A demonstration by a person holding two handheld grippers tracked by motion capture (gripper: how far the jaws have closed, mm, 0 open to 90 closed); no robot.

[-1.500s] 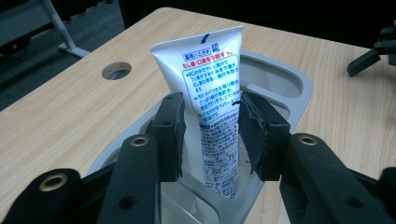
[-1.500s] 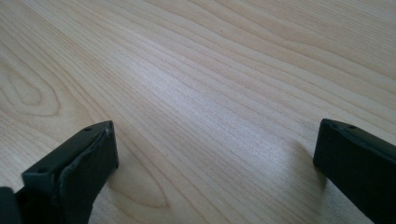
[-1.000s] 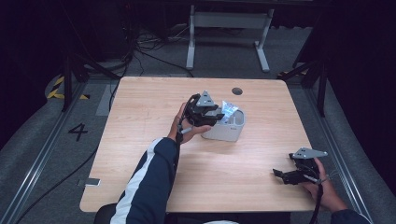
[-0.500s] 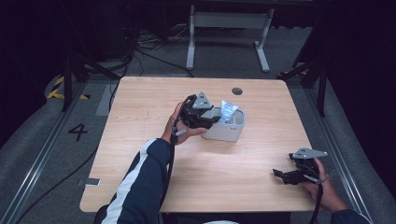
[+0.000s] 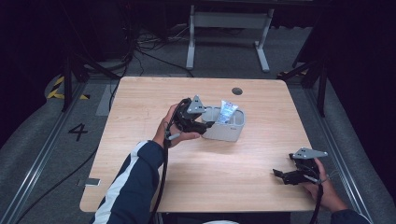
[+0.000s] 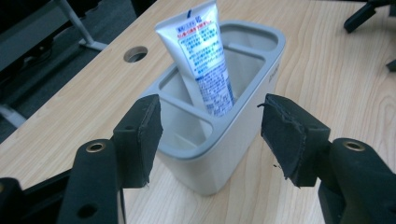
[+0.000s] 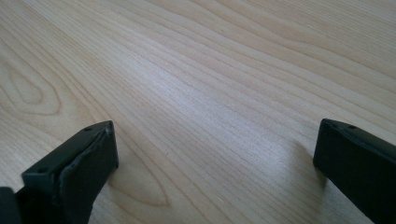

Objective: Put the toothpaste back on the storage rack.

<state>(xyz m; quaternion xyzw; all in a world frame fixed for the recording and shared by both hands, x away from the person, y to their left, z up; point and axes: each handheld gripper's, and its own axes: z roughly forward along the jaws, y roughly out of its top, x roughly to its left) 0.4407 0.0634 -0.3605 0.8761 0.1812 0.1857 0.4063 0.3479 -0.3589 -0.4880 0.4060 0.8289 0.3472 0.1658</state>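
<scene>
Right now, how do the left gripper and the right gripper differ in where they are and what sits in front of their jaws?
The left gripper is at mid-table against the grey holder; the right gripper rests near the table's front right corner. The left's jaws, which have just been opening, flank the holder's end without pressing it, with the toothpaste tube standing inside; the right's have bare wood between them. Both are open and hold nothing.

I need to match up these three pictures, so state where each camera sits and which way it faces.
High view: above the person's side, looking forward and down on the table; both forearms, left gripper and right gripper show.
Left gripper view: rides that gripper, facing the grey holder with the tube; open jaws.
Right gripper view: faces bare tabletop; open jaws.
Shared: holder and tube, in the high and left gripper views.
</scene>
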